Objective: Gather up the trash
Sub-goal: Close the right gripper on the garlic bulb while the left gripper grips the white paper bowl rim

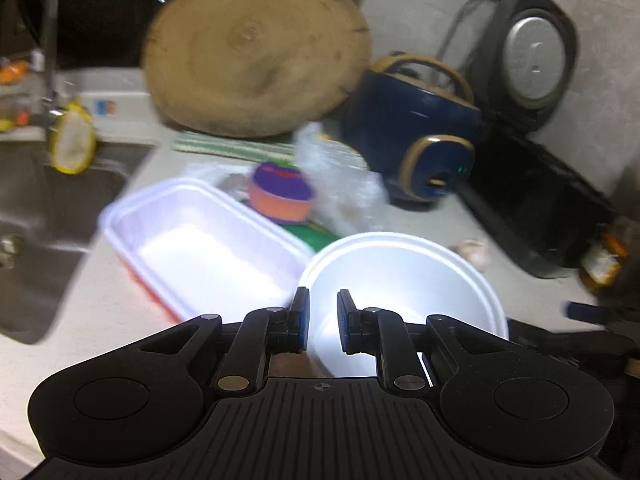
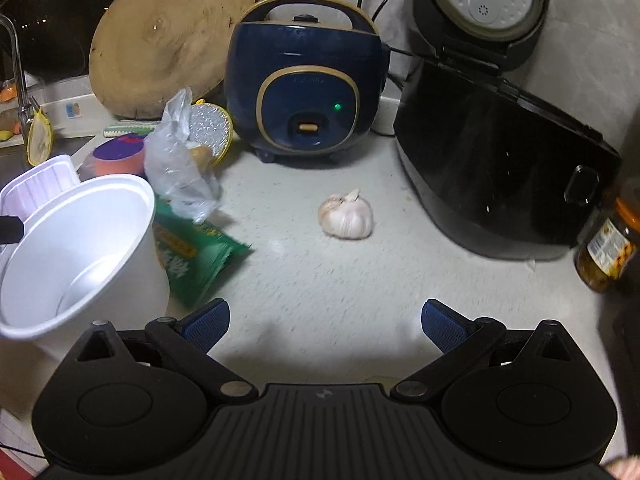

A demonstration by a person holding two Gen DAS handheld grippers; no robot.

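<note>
Nearest the left wrist camera, the left tool (image 1: 323, 320) has its blue pads (image 1: 303, 318) set narrowly apart around the near rim of a white foam bowl (image 1: 404, 280); whether the pads press on that rim I cannot tell. Beside the bowl on its left lies a white rectangular foam tray (image 1: 200, 240), touching or nearly touching it. In the right wrist view the right tool (image 2: 326, 326) is spread wide over bare speckled counter (image 2: 320, 280) with nothing between its fingers. Left of it stands the same foam bowl (image 2: 80, 248), tilted, with a green snack wrapper (image 2: 200, 256) tucked behind it. Just past the wrapper sits a crumpled clear plastic bag (image 2: 180, 160), with an orange and purple cup (image 2: 120, 156) at its left. A garlic bulb (image 2: 346, 214) lies alone mid-counter, well apart from the trash. Farther back stand a navy rice cooker (image 2: 304, 80) with a green light, a black cooker with its lid raised (image 2: 500, 160), and a round wooden chopping board (image 2: 160, 40) leaning against the wall. A jar (image 2: 608, 248) sits at the right edge; the sink (image 1: 48, 208) lies at far left.
</note>
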